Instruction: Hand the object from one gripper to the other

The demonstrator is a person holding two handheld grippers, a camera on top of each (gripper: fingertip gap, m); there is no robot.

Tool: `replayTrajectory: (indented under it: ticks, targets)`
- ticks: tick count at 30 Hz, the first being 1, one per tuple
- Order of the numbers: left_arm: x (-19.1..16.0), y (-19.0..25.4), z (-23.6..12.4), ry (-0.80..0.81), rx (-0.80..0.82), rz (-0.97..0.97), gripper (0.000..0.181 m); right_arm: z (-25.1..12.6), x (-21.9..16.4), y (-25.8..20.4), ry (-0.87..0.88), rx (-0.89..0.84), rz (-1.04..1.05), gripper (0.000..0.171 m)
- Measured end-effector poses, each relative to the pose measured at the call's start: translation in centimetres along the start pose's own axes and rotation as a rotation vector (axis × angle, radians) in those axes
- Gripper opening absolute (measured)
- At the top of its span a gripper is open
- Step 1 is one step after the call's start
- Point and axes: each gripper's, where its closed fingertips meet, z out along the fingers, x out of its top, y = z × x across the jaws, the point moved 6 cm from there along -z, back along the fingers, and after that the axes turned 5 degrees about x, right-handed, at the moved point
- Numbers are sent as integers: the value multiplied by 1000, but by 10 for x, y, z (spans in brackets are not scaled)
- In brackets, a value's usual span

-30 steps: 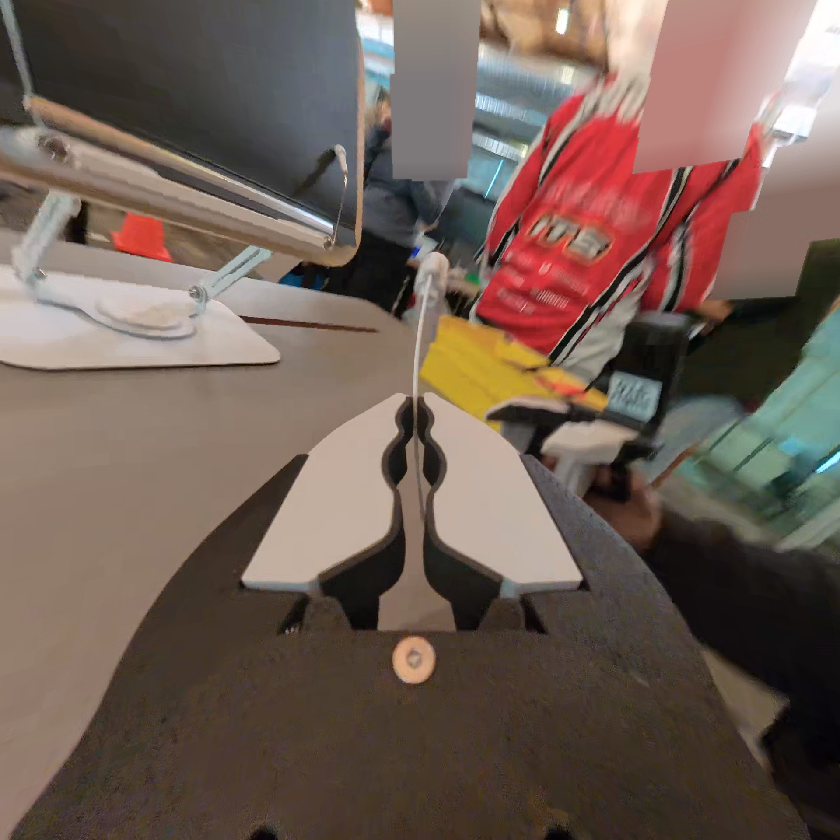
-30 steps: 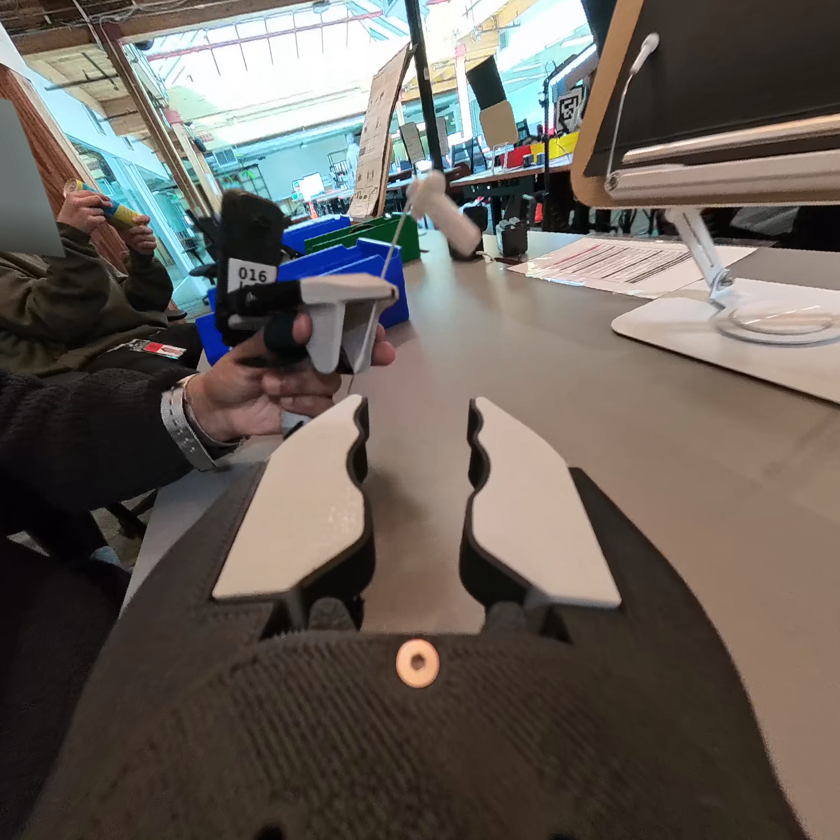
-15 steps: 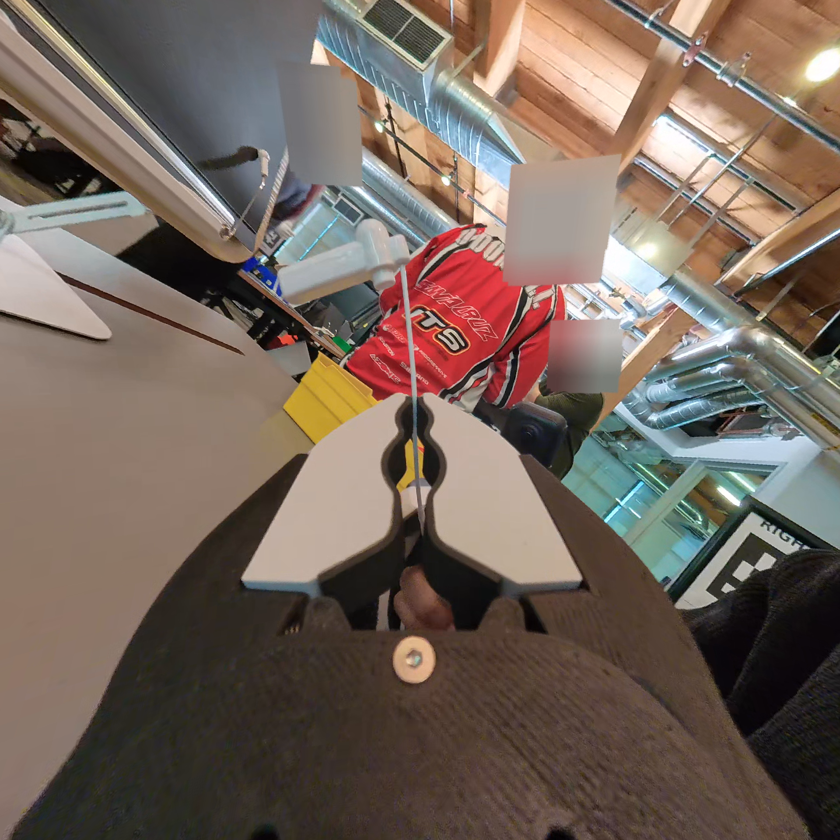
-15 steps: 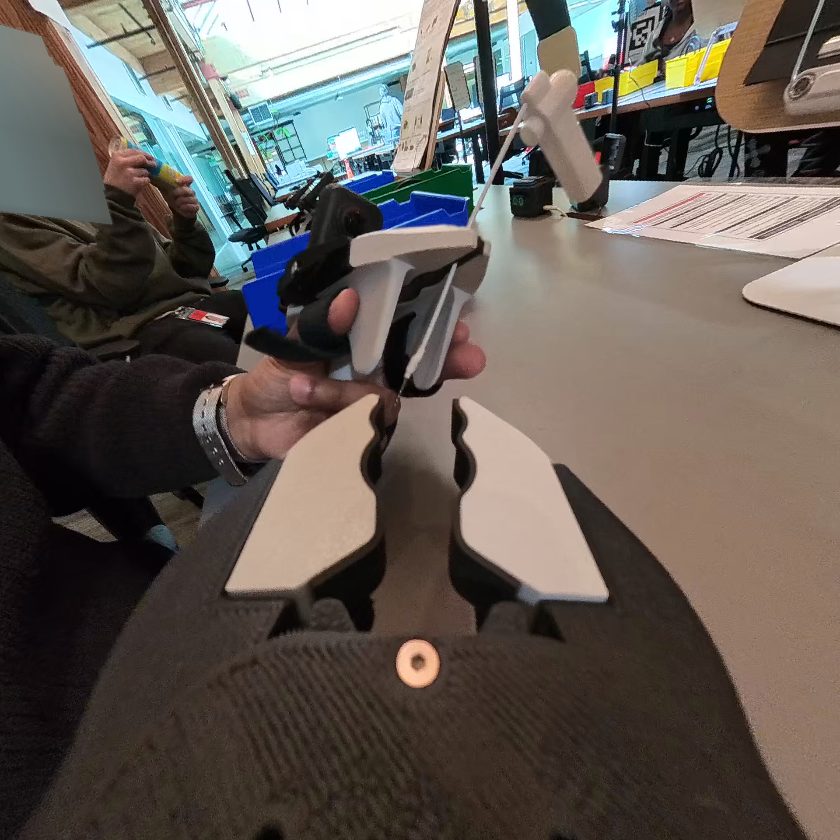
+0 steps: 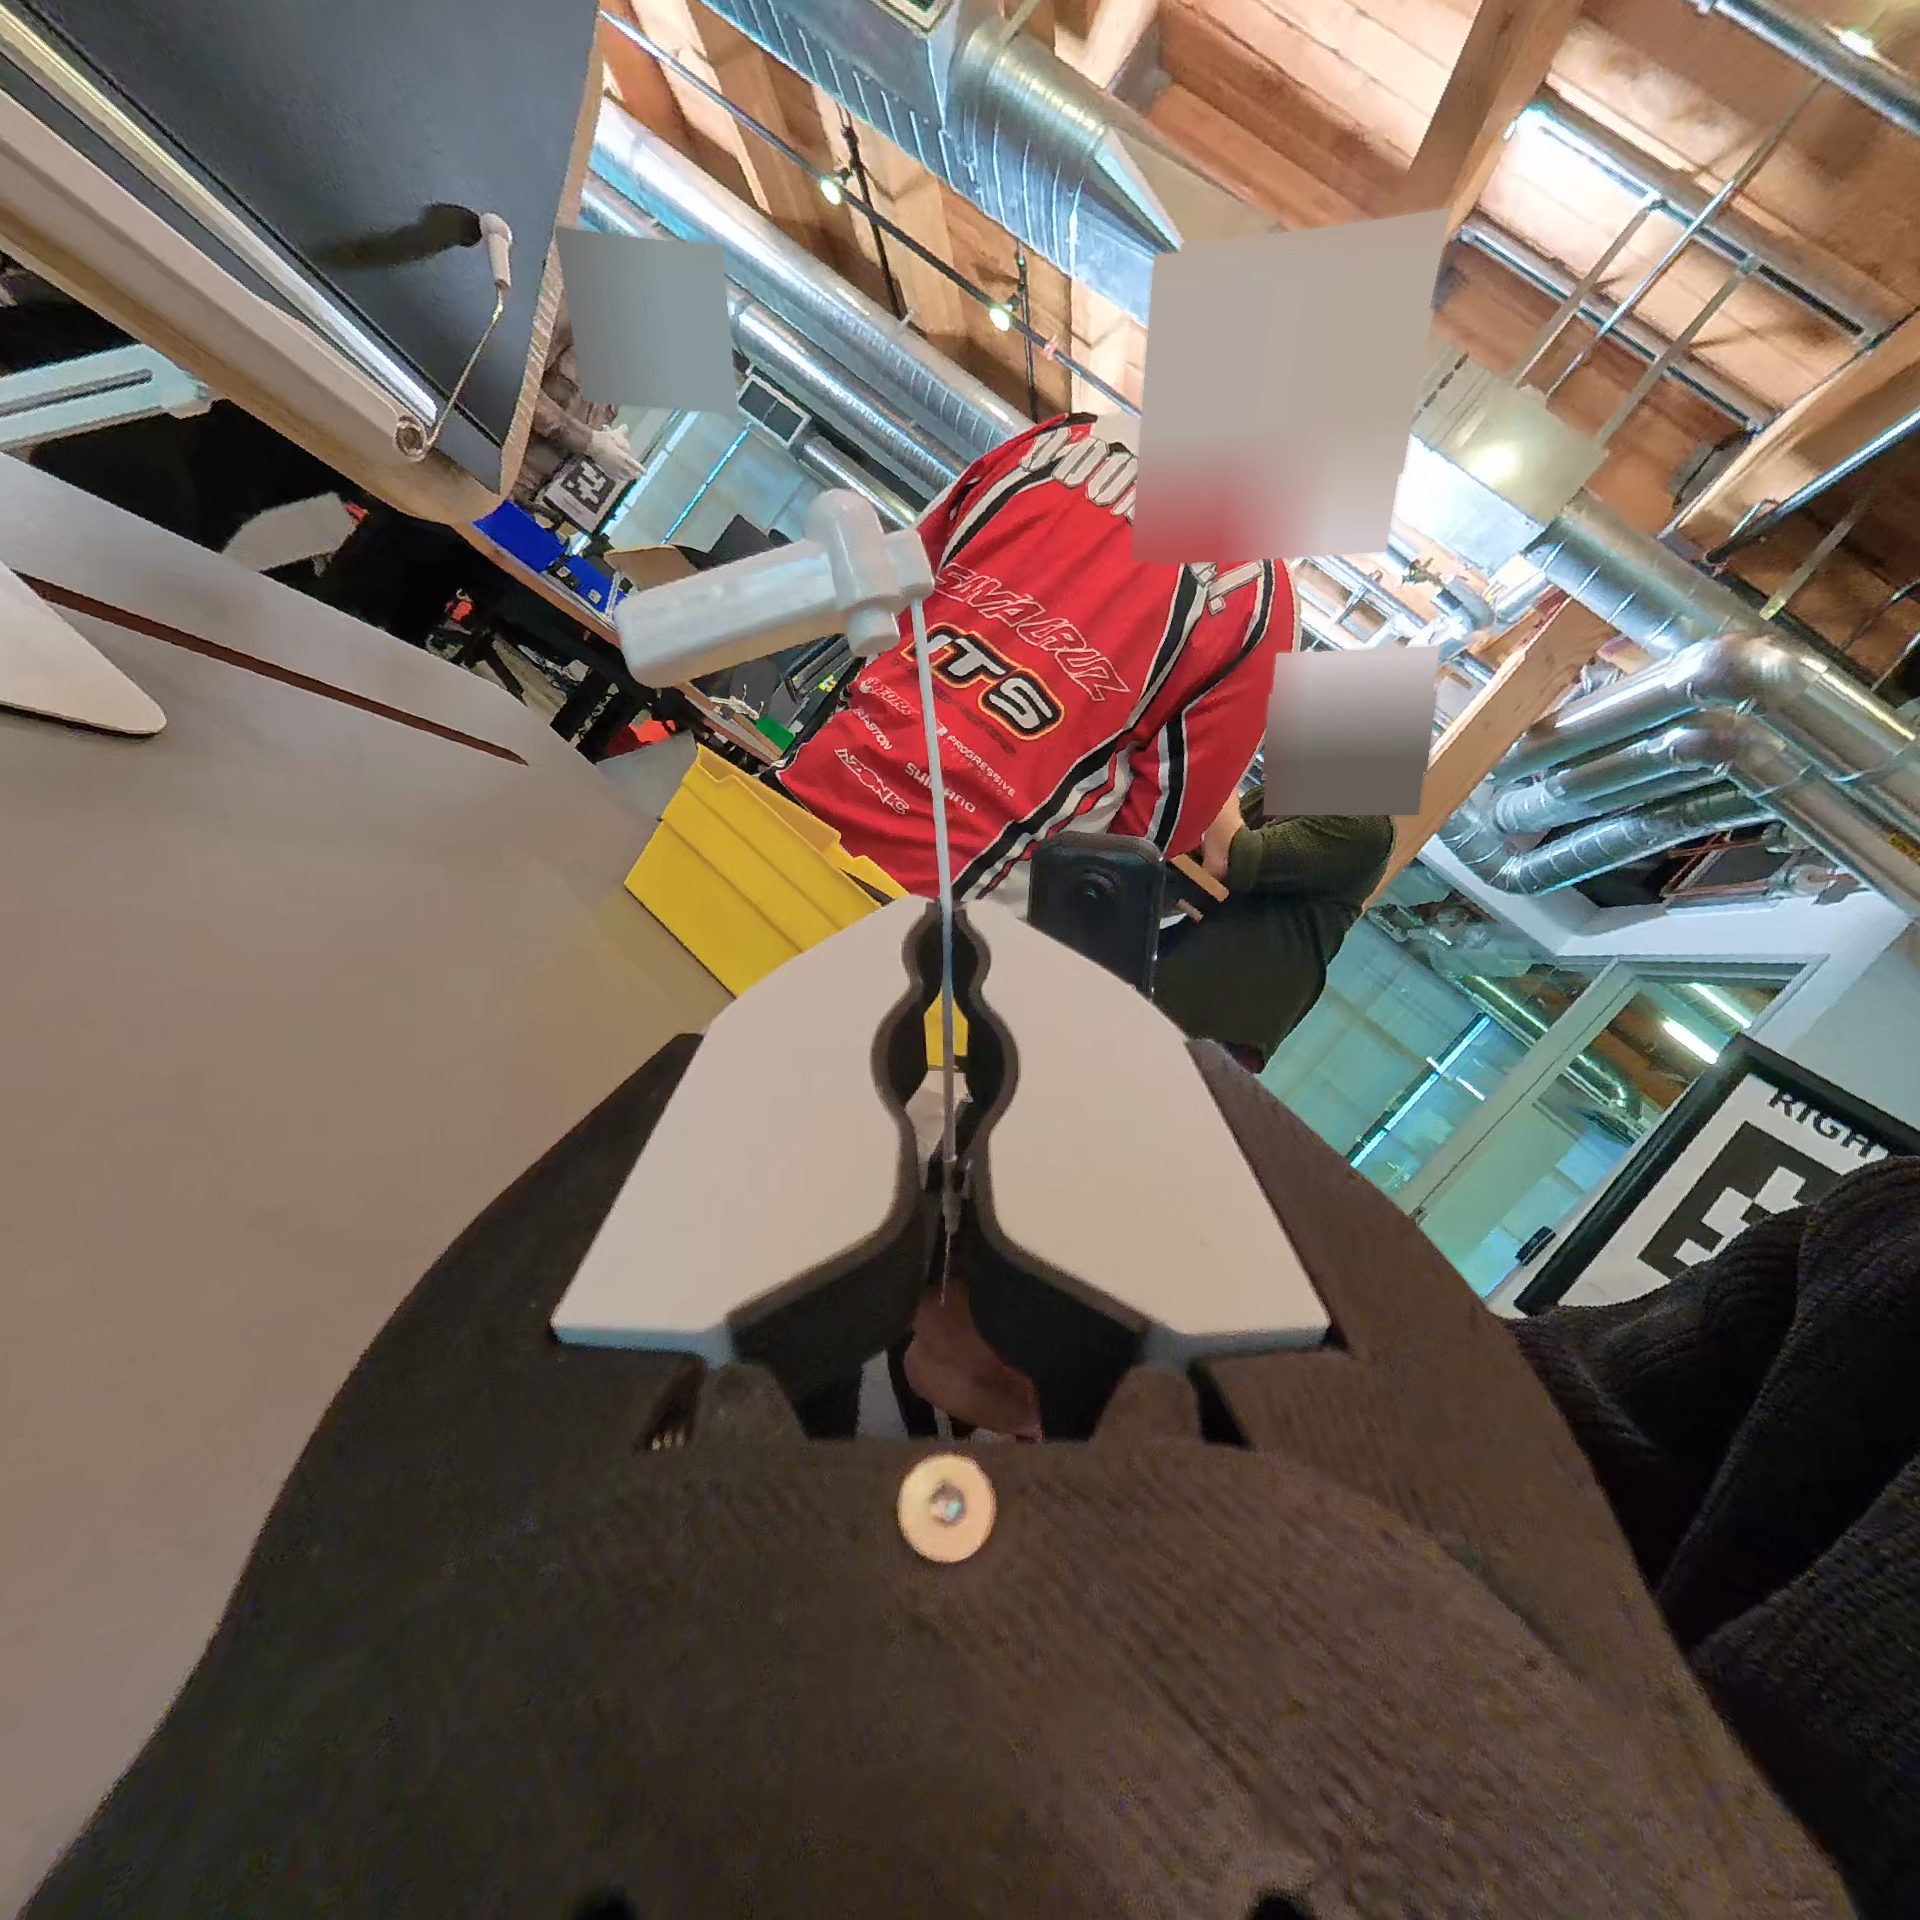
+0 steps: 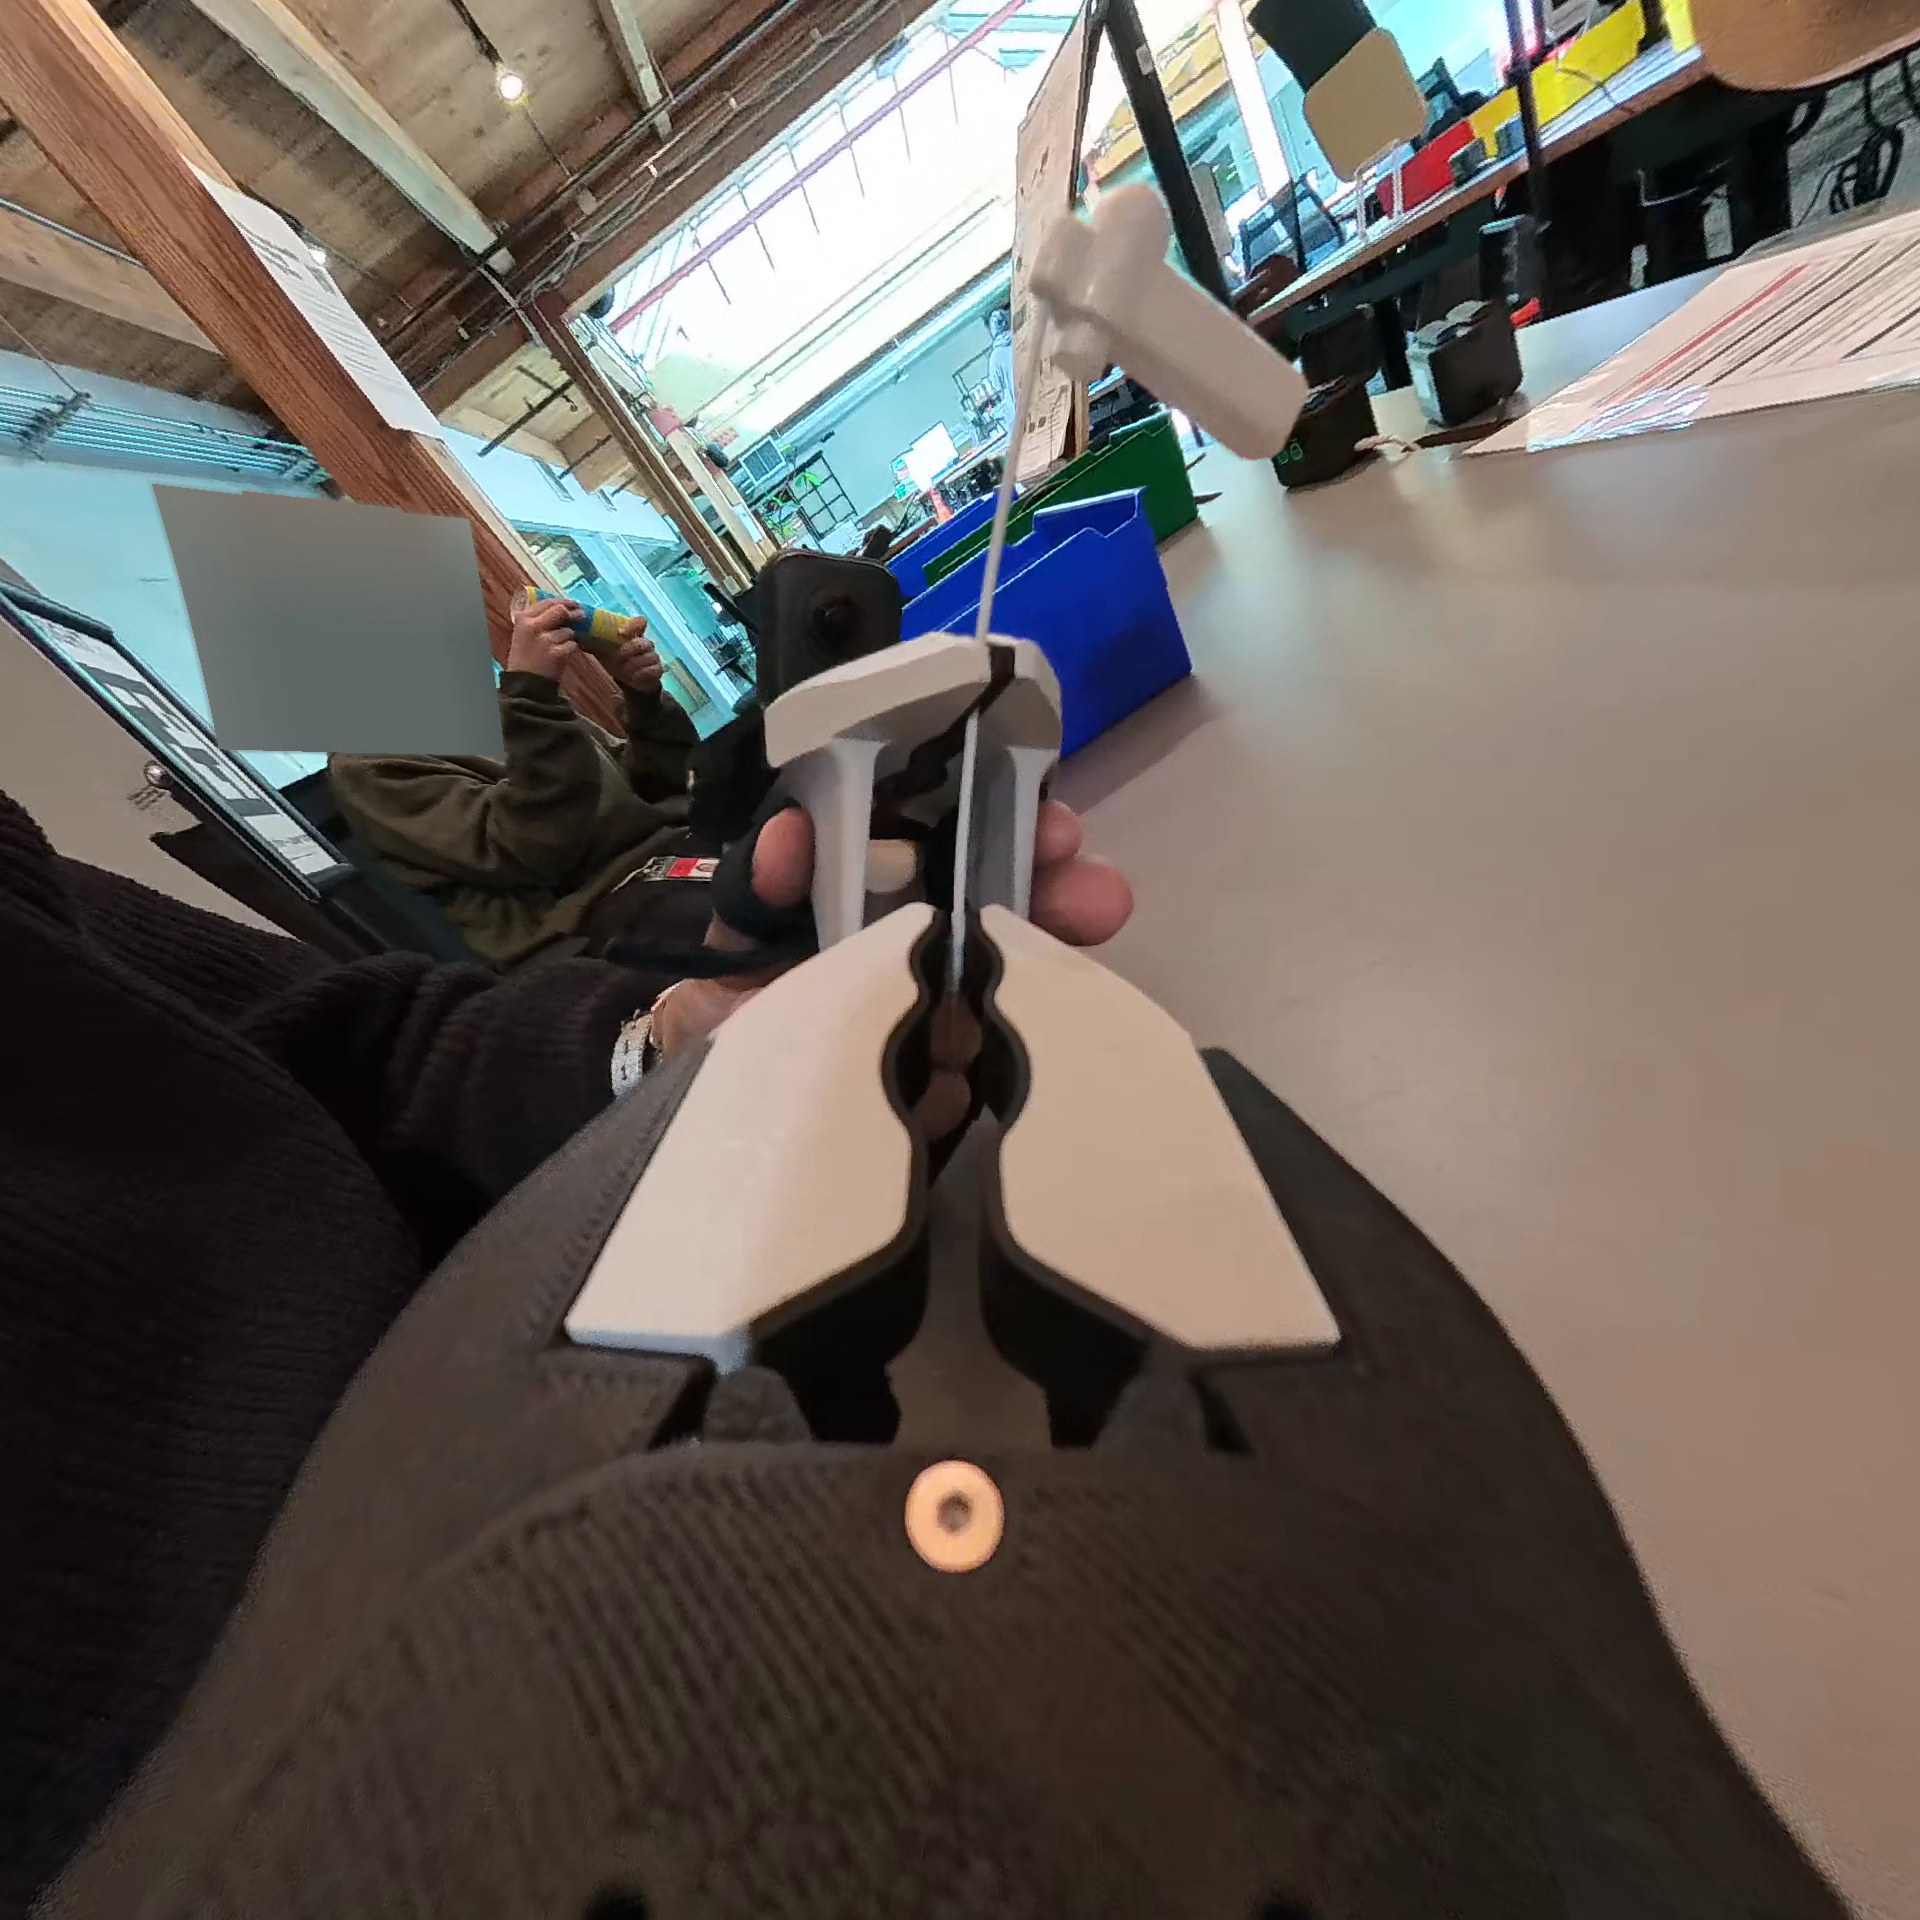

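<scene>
Both claws pinching one thin white stem.
Left claw (image 5: 943, 925) and right claw (image 6: 958, 920) pressed together on white stemmed object (image 6: 1164, 312), blocky head uppermost, above grey bench (image 6: 1558, 831).

Plenty of bare grey table (image 6: 1558, 831) off to the right gripper's side, nothing on it nearby. Over on the left it's cramped: the left gripper (image 6: 982, 665) and the hand (image 6: 1049, 883) holding it sit right ahead, with a blue bin (image 6: 1081, 613) just behind them at the table edge.

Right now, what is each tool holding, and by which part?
Both tools grip the white tag's thin wire: the left tool mid-wire, the right tool near its free lower end.
</scene>
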Motion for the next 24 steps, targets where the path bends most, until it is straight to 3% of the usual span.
replayTrajectory:
  ticks: [3, 7, 10, 14, 17, 24]
  targets:
    - [1, -3, -1, -10, 10, -2, 4, -3, 2, 0, -4, -5, -13, 3]
    - [2, -11, 0, -51, 67, 4, 38, -10, 9, 0, 27, -15, -31, 3]
    - [5, -17, -2, -59, 132, 46, 52, -18, 15, 2, 56, -24, -36, 3]
    - [8, -29, -7, -68, 235, 79, 51, -30, 24, 6, 114, -38, -36, 3]
    - [4, -32, -6, -114, 204, 0, 43, -39, 31, 9, 161, -45, -39, 3]
    - [-16, -40, 0, -269, 174, -176, 57, -63, 53, 3, 310, -13, -96, 3]
